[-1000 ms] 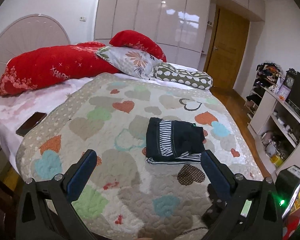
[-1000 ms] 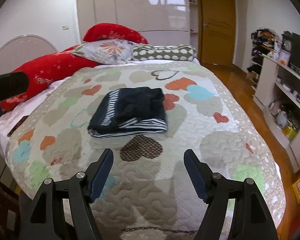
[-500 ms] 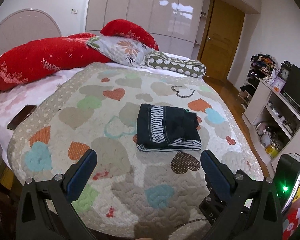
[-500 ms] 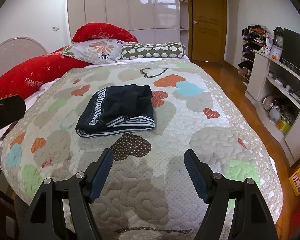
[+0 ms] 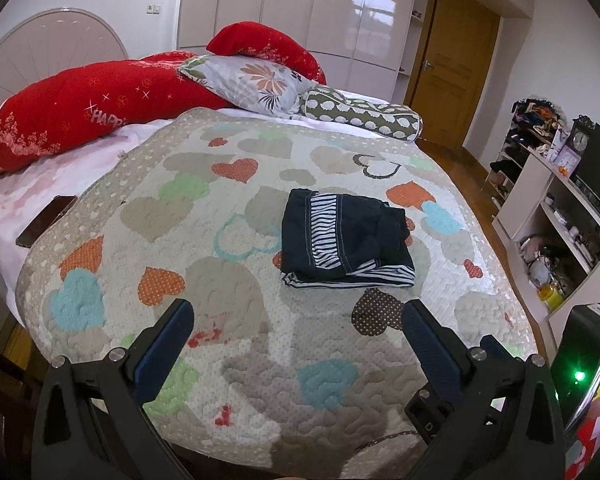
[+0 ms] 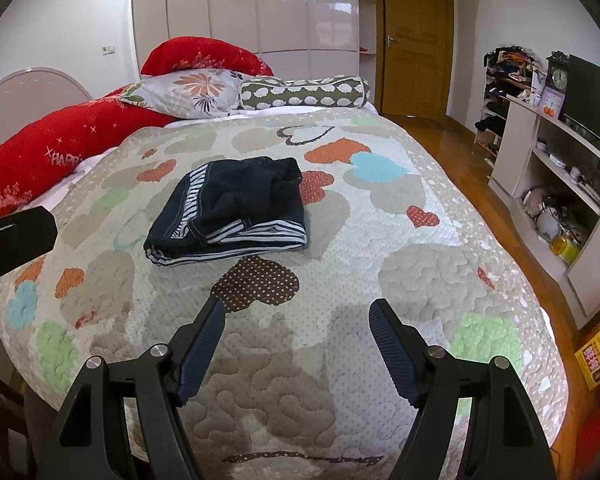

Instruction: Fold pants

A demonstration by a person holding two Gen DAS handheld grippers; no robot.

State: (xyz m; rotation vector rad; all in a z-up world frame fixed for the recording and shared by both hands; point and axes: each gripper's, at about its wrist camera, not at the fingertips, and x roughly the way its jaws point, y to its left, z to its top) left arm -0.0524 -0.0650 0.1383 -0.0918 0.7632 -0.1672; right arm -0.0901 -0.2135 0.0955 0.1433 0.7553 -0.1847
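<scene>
pants [image 5: 346,238] folded on quilt [image 5: 228,320] — grippers apart

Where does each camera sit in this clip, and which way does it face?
Left wrist: on the left tongs, above the quilt's foot, facing the pillows; only its own open fingers show.
Right wrist: on the right tongs, further right, same heading; its open fingers show, and part of the left tongs at the left edge.
Shared: the folded pants, red pillow, door, shelf unit.

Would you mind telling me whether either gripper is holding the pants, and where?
Neither: the left gripper and right gripper are open, short of the folded pants.
</scene>
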